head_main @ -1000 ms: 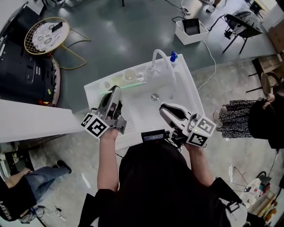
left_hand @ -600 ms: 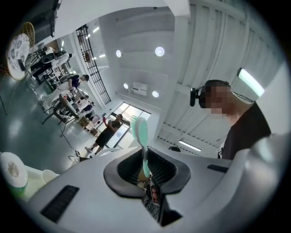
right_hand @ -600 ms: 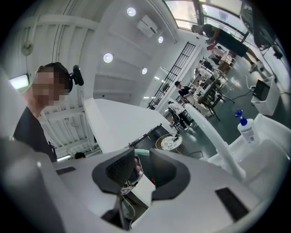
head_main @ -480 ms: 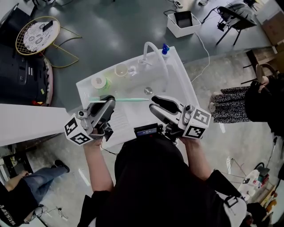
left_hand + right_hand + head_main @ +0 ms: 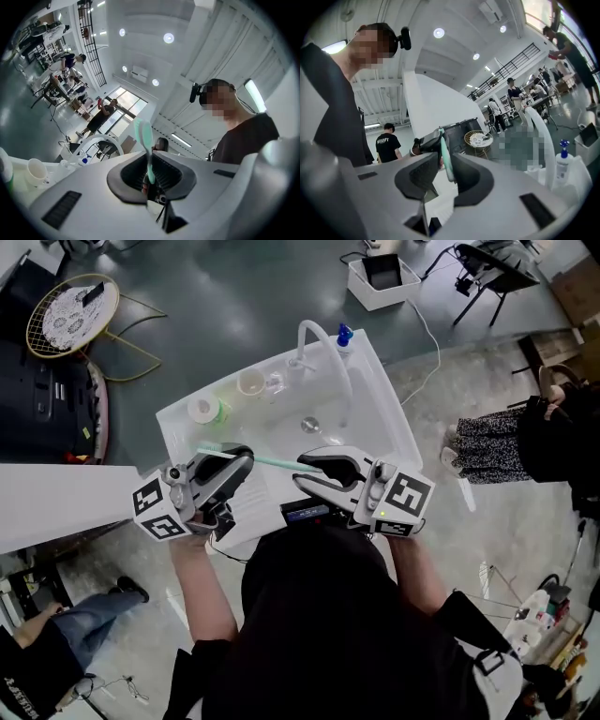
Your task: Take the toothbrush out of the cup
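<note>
A mint-green toothbrush (image 5: 272,462) hangs level over the front of the white sink unit (image 5: 375,418). My left gripper (image 5: 239,457) is shut on its left part. In the left gripper view the brush (image 5: 145,140) sticks up from between the pads of that gripper (image 5: 151,171). My right gripper (image 5: 302,471) faces it from the right. Its jaws have just been opening and now stand wide, with the brush's free end (image 5: 446,164) loose in the gap of that gripper (image 5: 445,171). A cream cup (image 5: 250,382) and a green-and-white cup (image 5: 204,410) stand on the back ledge.
A curved white faucet (image 5: 323,334) and a blue-capped bottle (image 5: 344,337) rise at the sink's far side, with a clear glass (image 5: 274,383) beside the cream cup. A white panel (image 5: 56,502) runs along the left. A person in a patterned skirt (image 5: 483,442) stands right of the sink.
My left gripper carried the toothbrush from near the cups toward the front of the sink. My right gripper swung left to the brush's free end and its jaws spread.
</note>
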A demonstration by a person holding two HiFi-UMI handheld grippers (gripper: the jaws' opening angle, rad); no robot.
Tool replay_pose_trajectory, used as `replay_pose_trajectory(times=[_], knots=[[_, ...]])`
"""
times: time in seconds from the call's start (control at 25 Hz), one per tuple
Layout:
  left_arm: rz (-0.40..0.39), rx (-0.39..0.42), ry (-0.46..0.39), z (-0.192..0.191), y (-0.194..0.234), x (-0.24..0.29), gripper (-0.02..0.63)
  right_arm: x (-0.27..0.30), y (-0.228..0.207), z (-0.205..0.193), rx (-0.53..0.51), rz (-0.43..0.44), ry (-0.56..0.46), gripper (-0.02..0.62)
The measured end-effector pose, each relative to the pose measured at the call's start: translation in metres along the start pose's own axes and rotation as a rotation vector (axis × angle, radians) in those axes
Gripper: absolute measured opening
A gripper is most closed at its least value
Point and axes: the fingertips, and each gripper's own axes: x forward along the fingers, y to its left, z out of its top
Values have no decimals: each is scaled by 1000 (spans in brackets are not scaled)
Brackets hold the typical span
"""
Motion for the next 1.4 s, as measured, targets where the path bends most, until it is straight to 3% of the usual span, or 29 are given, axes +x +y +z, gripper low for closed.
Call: replay_pose_trajectory(times=[0.12, 0.44, 0.6, 0.72, 0.88, 1.04, 1.24, 1.4], knots=[[6, -28, -1, -1, 4, 2, 37, 1, 1, -3, -42, -2, 21, 57], [116, -127, -112, -7, 20, 16, 57, 2, -10, 1, -56, -78, -15, 51], [153, -218, -109, -23, 25, 26, 87, 0, -18, 2, -84, -145, -23, 51], [192, -285, -108, -36, 29, 33, 87, 0, -21, 4, -212, -197, 5, 51], [248, -371, -171, -35, 38, 35, 87, -1, -26, -3, -456, -286, 138, 51], [256, -452, -216, -34, 39, 41, 87, -3, -28, -8, -548, -349, 200, 51], [282, -468, -203, -40, 43, 43, 80, -3, -27, -9, -600, -367, 208, 51], [247, -417, -180, -39, 39, 43, 60, -2, -24, -9, -508, -300, 159, 52]])
